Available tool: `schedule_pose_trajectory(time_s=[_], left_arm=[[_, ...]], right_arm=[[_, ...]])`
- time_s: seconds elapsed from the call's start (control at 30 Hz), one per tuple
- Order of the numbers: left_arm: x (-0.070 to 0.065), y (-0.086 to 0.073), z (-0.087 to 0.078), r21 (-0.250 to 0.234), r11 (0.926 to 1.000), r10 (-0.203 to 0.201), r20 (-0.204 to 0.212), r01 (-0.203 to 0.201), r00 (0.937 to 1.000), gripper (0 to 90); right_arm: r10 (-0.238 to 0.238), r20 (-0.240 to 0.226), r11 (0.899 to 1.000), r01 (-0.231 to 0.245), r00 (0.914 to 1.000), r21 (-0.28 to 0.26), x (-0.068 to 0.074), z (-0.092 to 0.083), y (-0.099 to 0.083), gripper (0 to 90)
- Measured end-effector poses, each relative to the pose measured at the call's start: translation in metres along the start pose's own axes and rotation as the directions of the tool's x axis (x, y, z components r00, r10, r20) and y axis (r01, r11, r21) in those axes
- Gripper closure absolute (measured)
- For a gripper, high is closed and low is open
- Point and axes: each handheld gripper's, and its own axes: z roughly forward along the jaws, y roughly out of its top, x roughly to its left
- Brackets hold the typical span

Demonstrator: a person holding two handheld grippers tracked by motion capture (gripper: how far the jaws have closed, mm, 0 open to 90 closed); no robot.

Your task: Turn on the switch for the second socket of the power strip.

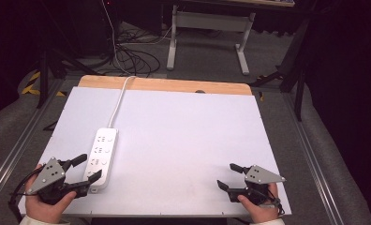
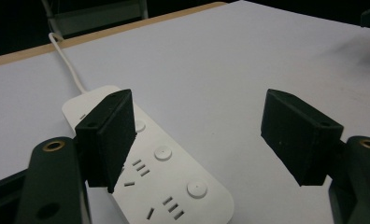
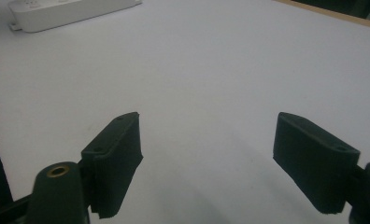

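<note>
A white power strip (image 1: 100, 157) with a white cord (image 1: 119, 101) lies on the left part of the white table top (image 1: 183, 136). My left gripper (image 1: 89, 168) is open at the strip's near end, its jaws spread on either side of that end and just above it. In the left gripper view the strip (image 2: 164, 163) runs under the left jaw, with round buttons and sockets showing. My right gripper (image 1: 228, 176) is open near the table's front right, nothing between its jaws. The right gripper view has the strip (image 3: 66, 11) at its top left.
A wooden strip (image 1: 165, 85) edges the table's far side. Beyond it stand a white desk frame (image 1: 207, 33) and loose cables (image 1: 132, 56) on the floor. Metal rails (image 1: 15, 150) run along both sides of the table.
</note>
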Motion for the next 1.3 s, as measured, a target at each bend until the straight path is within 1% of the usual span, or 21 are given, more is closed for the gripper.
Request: schedule_pose_trajectory(time_s=[0.07, 0.1, 0.2, 0.23, 0.27, 0.3, 0.33, 0.4, 0.47, 0.5, 0.53, 0.63, 0.7, 0.73, 0.83, 0.93, 1.0, 1.1, 1.13, 1.17, 1.3], left_arm=[[0.0, 0.001, 0.0, 0.004, 1.0, 0.0, 0.0, 0.0, 1.0, 29.2], [-0.001, 0.001, 0.0, 0.005, 0.9999, -0.01, 0.005, 0.01, 0.9999, 30.3], [0.0, 0.004, -0.001, 0.016, 0.9999, 0.0, 0.01, 0.0, 0.9999, 32.8], [0.0, 0.006, -0.002, 0.018, 0.9998, 0.004, 0.0, -0.004, 1.0, 33.6], [0.0, 0.006, -0.002, 0.018, 0.9998, 0.004, 0.0, -0.004, 1.0, 33.7], [0.0, 0.008, -0.003, 0.026, 0.9997, 0.0, -0.012, 0.0, 0.9999, 33.7], [0.002, 0.01, -0.004, 0.04, 0.9992, 0.009, -0.024, -0.008, 0.9997, 33.8], [0.005, 0.013, -0.003, 0.068, 0.9977, 0.0, -0.025, 0.001, 0.9997, 35.6], [0.005, 0.014, -0.002, 0.068, 0.9976, -0.011, -0.023, 0.012, 0.9997, 36.1], [0.007, 0.016, -0.002, 0.072, 0.9973, -0.01, -0.017, 0.011, 0.9998, 36.1], [0.008, 0.019, -0.003, 0.066, 0.9976, -0.021, -0.007, 0.022, 0.9998, 36.3], [0.011, 0.024, -0.003, 0.058, 0.9976, -0.039, 0.002, 0.038, 0.9993, 37.4], [0.012, 0.026, -0.003, 0.06, 0.9977, -0.032, 0.003, 0.032, 0.9995, 37.8], [0.012, 0.027, -0.002, 0.057, 0.9975, -0.043, 0.007, 0.043, 0.999, 37.8], [0.014, 0.03, 0.001, 0.055, 0.9974, -0.047, 0.004, 0.047, 0.9989, 35.4], [0.015, 0.032, 0.002, 0.057, 0.997, -0.053, 0.013, 0.053, 0.9985, 35.2], [0.018, 0.036, 0.004, 0.056, 0.9975, -0.044, 0.014, 0.043, 0.9989, 35.5], [0.019, 0.039, 0.007, 0.052, 0.9973, -0.052, 0.018, 0.051, 0.9985, 35.7], [0.019, 0.041, 0.009, 0.052, 0.9975, -0.048, 0.021, 0.046, 0.9986, 35.8], [0.02, 0.042, 0.01, 0.054, 0.9981, -0.032, 0.018, 0.031, 0.9993, 35.9], [0.022, 0.048, 0.012, 0.051, 0.9983, -0.028, 0.021, 0.027, 0.9994, 36.3]], right_arm=[[-0.001, 0.0, 1.0, 0.001, 1.0, 0.0, 0.0, 0.0, 0.0, 23.9], [0.0, 0.0, 1.0, 0.0, 1.0, 0.0, 0.0, 0.0, 0.0, 23.9], [-0.001, -0.001, 1.0, 0.001, 1.0, 0.003, 0.0, 0.001, 0.0, 23.9], [-0.001, -0.001, 1.0, 0.001, 1.0, 0.004, 0.0, 0.001, 0.0, 24.1], [0.0, 0.0, 1.0, 0.0, 1.0, 0.003, 0.0, 0.001, -0.001, 24.1], [0.001, 0.0, 1.0, -0.001, 1.0, 0.003, 0.0, 0.001, -0.001, 24.1], [0.002, 0.0, 1.0, -0.002, 1.0, 0.004, 0.0, 0.002, -0.001, 24.1], [-0.002, -0.001, 1.0, 0.002, 1.0, 0.008, 0.0, 0.002, 0.0, 24.2], [-0.002, -0.001, 1.0, 0.002, 1.0, 0.009, 0.001, 0.003, 0.0, 24.3], [-0.005, 0.0, 1.0, 0.005, 1.0, 0.014, 0.001, 0.003, 0.0, 24.3], [-0.005, 0.0, 1.0, 0.005, 1.0, 0.014, 0.001, 0.003, 0.0, 24.3], [-0.006, 0.0, 1.0, 0.006, 1.0, 0.016, 0.001, 0.004, 0.0, 24.3], [-0.007, -0.001, 1.0, 0.007, 1.0, 0.016, 0.001, 0.004, 0.0, 24.3], [-0.009, -0.001, 1.0, 0.009, 1.0, 0.018, 0.002, 0.004, 0.0, 24.3], [-0.006, -0.001, 1.0, 0.006, 1.0, 0.017, 0.001, 0.004, -0.001, 24.3], [-0.005, 0.002, 1.0, 0.005, 1.0, 0.024, 0.001, 0.004, -0.001, 24.5], [-0.009, 0.005, 1.0, 0.009, 0.9999, 0.029, 0.002, 0.005, -0.001, 24.7], [-0.009, 0.004, 1.0, 0.009, 1.0, 0.03, 0.002, 0.005, -0.001, 24.8], [-0.01, 0.003, 0.999, 0.01, 0.9999, 0.031, 0.002, 0.005, -0.001, 24.8], [-0.011, 0.003, 0.999, 0.011, 0.9999, 0.031, 0.002, 0.005, -0.001, 24.8], [-0.008, 0.003, 0.999, 0.008, 1.0, 0.032, 0.002, 0.005, -0.001, 24.8]])
